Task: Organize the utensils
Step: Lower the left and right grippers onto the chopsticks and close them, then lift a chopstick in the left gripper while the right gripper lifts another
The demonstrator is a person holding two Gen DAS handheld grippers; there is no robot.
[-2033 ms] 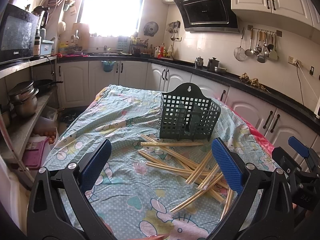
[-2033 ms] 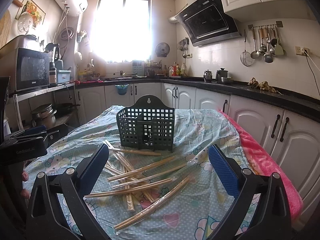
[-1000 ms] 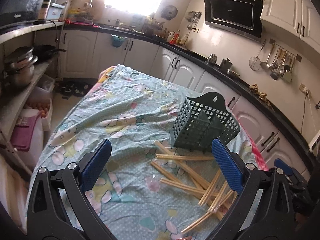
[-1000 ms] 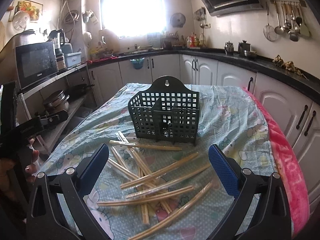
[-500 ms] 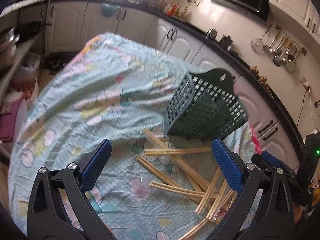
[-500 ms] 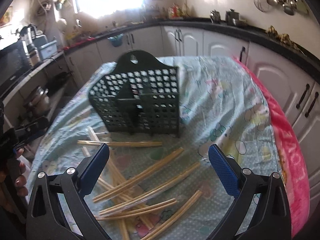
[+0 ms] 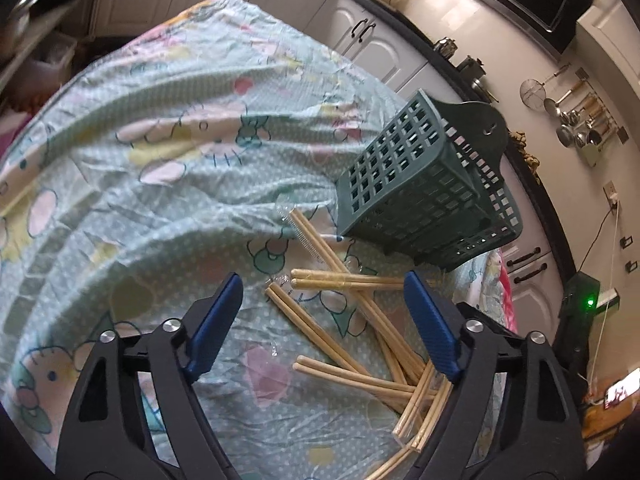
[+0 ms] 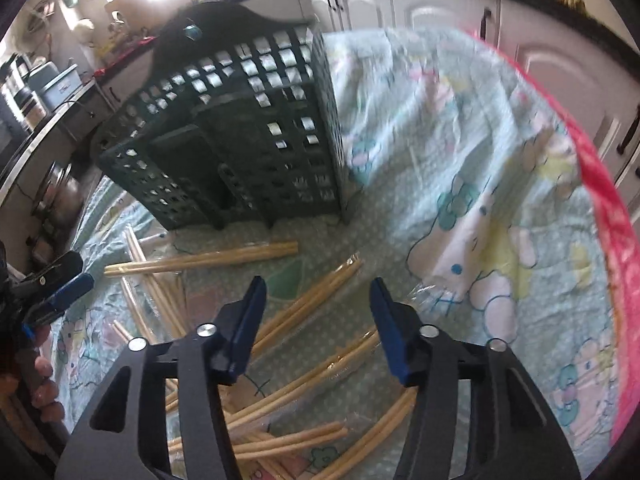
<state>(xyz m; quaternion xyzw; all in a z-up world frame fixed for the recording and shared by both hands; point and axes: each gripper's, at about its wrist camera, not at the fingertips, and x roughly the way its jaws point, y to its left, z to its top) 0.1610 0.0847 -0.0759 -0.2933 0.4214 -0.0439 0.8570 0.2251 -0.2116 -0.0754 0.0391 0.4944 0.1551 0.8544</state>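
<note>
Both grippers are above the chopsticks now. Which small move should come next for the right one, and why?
Probably lower the right gripper a little more onto the wrapped chopstick pair that lies between its fingers, and finish the grip. The fingers are closing, but nothing is pinched yet. All pairs lie loose on the cloth, and the green basket behind them looks empty.

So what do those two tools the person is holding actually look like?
Both look alike: the left tool and right tool each have two matte black plastic arms with triangular cut-outs, silver round bolt heads at the joints, and flat, ribbed blue pads lining the insides of the tips.
</note>
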